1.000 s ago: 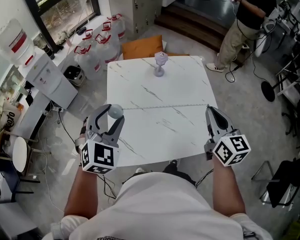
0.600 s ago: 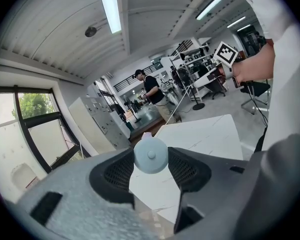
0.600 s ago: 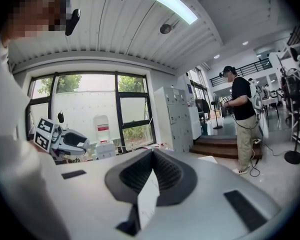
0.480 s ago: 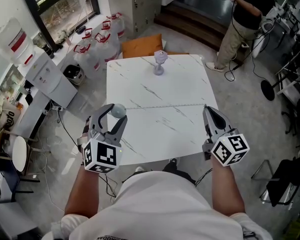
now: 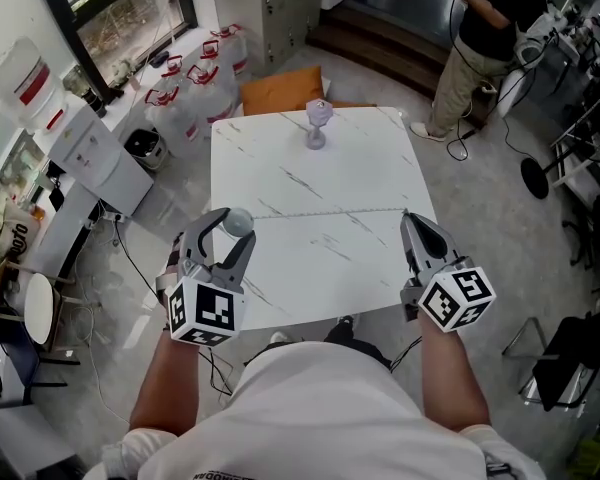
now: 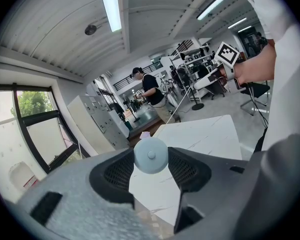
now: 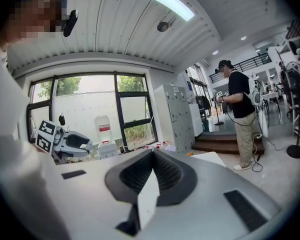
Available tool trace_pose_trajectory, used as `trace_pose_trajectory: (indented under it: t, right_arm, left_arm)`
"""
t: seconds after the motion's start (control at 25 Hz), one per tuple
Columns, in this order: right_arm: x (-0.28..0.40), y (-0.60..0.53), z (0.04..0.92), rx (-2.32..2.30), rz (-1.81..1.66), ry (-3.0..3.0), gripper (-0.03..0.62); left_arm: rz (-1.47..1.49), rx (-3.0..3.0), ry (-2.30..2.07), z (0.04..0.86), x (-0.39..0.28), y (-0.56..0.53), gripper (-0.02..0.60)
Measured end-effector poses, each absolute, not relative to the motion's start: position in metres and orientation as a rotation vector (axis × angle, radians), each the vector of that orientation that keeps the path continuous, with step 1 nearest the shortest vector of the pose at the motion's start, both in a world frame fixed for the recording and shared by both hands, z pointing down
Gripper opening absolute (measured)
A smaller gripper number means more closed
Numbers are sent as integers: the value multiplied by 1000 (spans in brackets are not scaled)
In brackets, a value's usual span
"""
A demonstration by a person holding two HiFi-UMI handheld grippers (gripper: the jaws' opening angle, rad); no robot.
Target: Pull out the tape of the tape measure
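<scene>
Hardly budging, left gripper [image 5: 234,230] clamps the tape measure [image 6: 151,155], right gripper [image 5: 409,218] pinches its tape [image 5: 330,211] stretched between them; pull seemingly paused.

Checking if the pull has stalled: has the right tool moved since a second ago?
No. The right tool sits at the same spot by the table's right edge, where the stretched tape ends, as before.

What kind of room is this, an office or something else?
Likely a lab or workshop: metal lockers, water jugs by the window, and equipment stands beside a white table.
</scene>
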State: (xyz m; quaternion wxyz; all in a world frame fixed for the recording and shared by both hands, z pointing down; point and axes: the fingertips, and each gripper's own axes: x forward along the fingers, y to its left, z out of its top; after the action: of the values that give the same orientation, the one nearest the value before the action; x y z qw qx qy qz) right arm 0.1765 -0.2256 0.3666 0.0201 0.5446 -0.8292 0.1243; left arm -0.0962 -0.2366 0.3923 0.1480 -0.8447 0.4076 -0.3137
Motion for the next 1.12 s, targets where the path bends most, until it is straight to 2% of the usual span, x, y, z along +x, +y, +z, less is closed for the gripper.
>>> trace_pose_trajectory:
  t: [0.48,1.12]
  right_arm:
    - [185,-228,397,1680,465,-2512,8]
    - [203,-228,586,1467,841,-2209,9]
  left_arm:
    - [-977,-2517,1146,433,-88,-243,222]
    - [-1396,-2743,941,612,-69,-232,222]
